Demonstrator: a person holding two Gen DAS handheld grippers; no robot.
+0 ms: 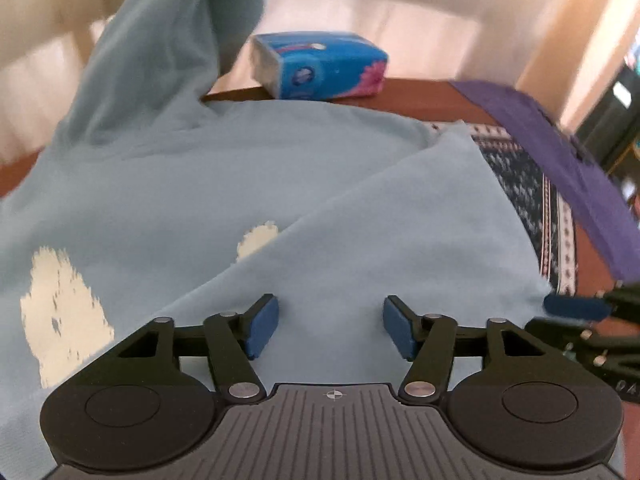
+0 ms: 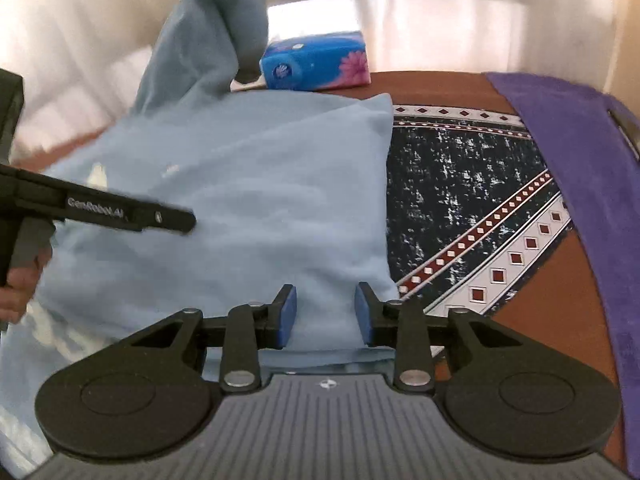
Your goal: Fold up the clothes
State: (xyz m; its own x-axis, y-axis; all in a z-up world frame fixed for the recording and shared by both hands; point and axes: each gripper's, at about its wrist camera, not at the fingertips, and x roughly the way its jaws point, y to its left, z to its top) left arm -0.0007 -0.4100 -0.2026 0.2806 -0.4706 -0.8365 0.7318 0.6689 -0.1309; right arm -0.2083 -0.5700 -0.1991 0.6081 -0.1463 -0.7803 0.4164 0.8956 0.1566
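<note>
A light blue sweatshirt (image 1: 240,168) with cream print patches (image 1: 60,312) lies spread on the table, one side folded over its front. One part of it (image 2: 200,40) stands up at the back. My left gripper (image 1: 330,326) hovers open just above the folded flap, nothing between its pads. My right gripper (image 2: 326,314) is at the sweatshirt's (image 2: 260,200) near right corner. Its jaws are partly apart with cloth lying between the pads, which do not visibly press on it. The left gripper's black body (image 2: 160,216) shows side-on at the left of the right wrist view.
A blue tissue pack (image 2: 316,62) sits at the table's far edge behind the sweatshirt. A purple cloth (image 2: 580,160) lies along the right side over a patterned dark mat (image 2: 460,200). Brown tabletop (image 2: 540,320) shows at the near right. A hand (image 2: 20,284) holds the left gripper's handle.
</note>
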